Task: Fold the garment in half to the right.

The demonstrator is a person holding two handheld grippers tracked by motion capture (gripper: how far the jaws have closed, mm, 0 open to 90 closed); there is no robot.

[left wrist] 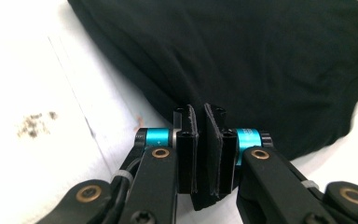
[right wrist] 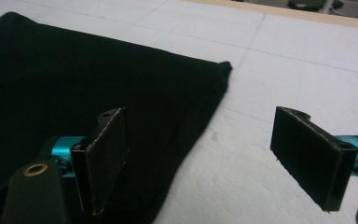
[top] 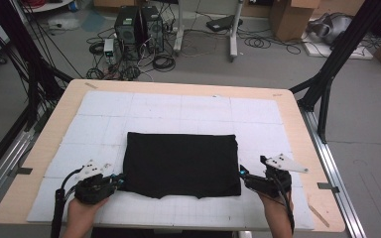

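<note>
Left gripper is clamped down now, its two black pads pressed together on a fold of the black cloth at the near-left corner — dark fabric shows sandwiched between the pads in the left gripper view. Over on the other side, the right gripper stands spread wide at the near-right corner, one pad above the cloth's edge, the other out over bare white mat, nothing pinched between them yet.

The cloth itself lies flat in a neat, roughly square fold at the middle of the table, toward the near side, between the two hands. By the look of it one corner is secured and the other grab is yet to be made; any lift or fold would come after that.

Matte, soft black knit with gentle wrinkles; the mat under it is white, tiled in faint squares, a little smudged; pale wooden table rim around it.
</note>
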